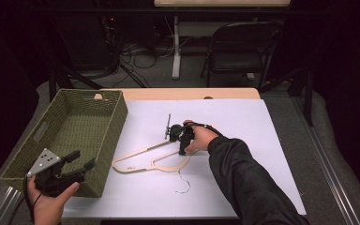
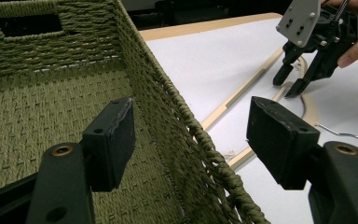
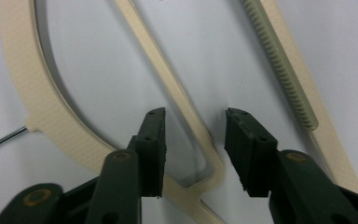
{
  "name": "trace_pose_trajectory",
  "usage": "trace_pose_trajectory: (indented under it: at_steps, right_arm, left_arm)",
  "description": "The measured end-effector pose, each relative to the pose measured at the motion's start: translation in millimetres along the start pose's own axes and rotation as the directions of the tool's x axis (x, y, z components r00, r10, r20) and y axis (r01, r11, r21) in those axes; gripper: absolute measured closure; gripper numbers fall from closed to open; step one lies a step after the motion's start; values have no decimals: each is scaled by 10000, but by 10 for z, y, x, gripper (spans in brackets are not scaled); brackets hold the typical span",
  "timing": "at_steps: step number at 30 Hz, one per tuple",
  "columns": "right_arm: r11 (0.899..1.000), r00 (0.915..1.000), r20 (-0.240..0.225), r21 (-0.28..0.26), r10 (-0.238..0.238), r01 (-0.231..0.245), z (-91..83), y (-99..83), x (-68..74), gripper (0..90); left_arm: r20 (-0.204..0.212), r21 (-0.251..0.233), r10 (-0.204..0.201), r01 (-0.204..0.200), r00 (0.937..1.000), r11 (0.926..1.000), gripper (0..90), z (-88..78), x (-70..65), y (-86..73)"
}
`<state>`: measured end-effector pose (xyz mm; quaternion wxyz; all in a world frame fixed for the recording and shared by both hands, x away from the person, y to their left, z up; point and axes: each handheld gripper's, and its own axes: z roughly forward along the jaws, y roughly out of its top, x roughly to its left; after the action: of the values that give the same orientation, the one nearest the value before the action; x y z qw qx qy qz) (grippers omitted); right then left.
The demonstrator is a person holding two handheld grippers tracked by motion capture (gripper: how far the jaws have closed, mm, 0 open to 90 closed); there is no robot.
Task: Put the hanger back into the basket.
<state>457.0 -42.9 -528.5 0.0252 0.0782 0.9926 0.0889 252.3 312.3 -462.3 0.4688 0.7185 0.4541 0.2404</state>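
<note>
The hanger [image 1: 152,158] lay flat mid-table, just beside the basket [image 1: 70,136]; it looked light, stiff and thin. The right gripper [image 1: 182,151] stood half open astride its inner strut, pads not touching, a sound hold. The left gripper [image 1: 82,161] hung open, empty, at the basket's near corner.

The white desk [image 1: 225,122] is brightly lit from above while the surroundings stay dark; close-up tongs look soft, casting faint shadows.
</note>
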Motion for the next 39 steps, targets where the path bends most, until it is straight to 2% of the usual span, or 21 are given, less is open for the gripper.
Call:
trace_pose_trajectory:
  at_steps: [1,2,6,7,11,12,13,18,22,25,30,31,32,33,34,35,36,37,38,39]
  right_arm:
    - [10000,10000,-78,92,-5,5,-6,1,3,654]
    - [9998,9999,42,144,-108,107,-4,-4,11,728]
    - [9979,9991,180,533,-373,363,-16,-11,70,759]
    - [9913,9956,172,964,-919,898,-25,-38,124,802]
    - [9835,9926,-42,1346,-1215,1210,-39,-94,153,855]
    - [9845,9950,-92,1443,-995,998,-49,-127,148,856]
    - [9876,9962,-291,1315,-822,853,-74,-159,135,857]
    - [9871,9958,-415,1347,-813,862,-80,-178,146,858]
    - [9900,9962,-417,1162,-761,805,-109,-182,164,858]
    - [9927,9962,-556,966,-671,722,-145,-205,188,858]
    - [9940,9962,-625,867,-612,665,-230,-261,257,858]
    - [9952,9958,-684,730,-602,652,-298,-283,278,858]
    - [9952,9958,-684,730,-602,652,-298,-283,278,858]
    - [9967,9955,-816,612,-478,529,-373,-298,299,858]
    - [9967,9955,-816,612,-478,529,-373,-298,299,858]
    - [9982,9948,-915,355,-455,489,-450,-313,321,858]
    - [9982,9948,-915,355,-455,489,-450,-313,321,858]
    - [9987,9934,-1063,207,-439,464,-520,-321,342,858]
    - [9987,9934,-1063,207,-439,464,-520,-321,342,858]
    - [9991,9920,-1194,5,-415,419,-590,-334,373,858]
  left_arm:
    - [-2,5,4,-4,10000,10000,326,0,0,0]
    - [-4,6,6,-6,10000,10000,325,-1,0,0]
    - [-5,-16,4,-4,10000,10000,325,-6,0,1]
    - [-3,-33,-1,1,10000,10000,326,-10,1,2]
    - [-13,-28,6,-7,10000,10000,326,-13,-1,4]
    - [-20,-19,15,-15,10000,10000,326,-13,-3,5]
    - [-18,-31,12,-12,10000,10000,326,-12,-6,7]
    - [17,-32,106,-106,9999,9999,327,-9,-26,19]
    - [176,-57,269,-268,9995,9996,338,-6,-57,28]
    - [243,-91,409,-406,9989,9991,339,-1,-103,44]
    - [591,-161,635,-626,9962,9979,338,37,-215,85]
    - [862,-109,845,-838,9927,9964,338,80,-299,101]
    - [862,-109,845,-838,9927,9964,338,80,-299,101]
    - [1001,-38,1048,-1049,9894,9945,338,111,-361,113]
    - [1144,-3,1179,-1187,9864,9929,338,137,-412,123]
    - [1416,46,1409,-1430,9799,9897,338,188,-501,138]
    - [1416,46,1409,-1430,9799,9897,338,188,-501,138]
    - [1529,39,1524,-1548,9764,9879,338,224,-554,142]
    - [1711,100,1641,-1682,9715,9857,338,272,-613,146]
    - [1963,198,1817,-1892,9636,9817,338,344,-697,152]
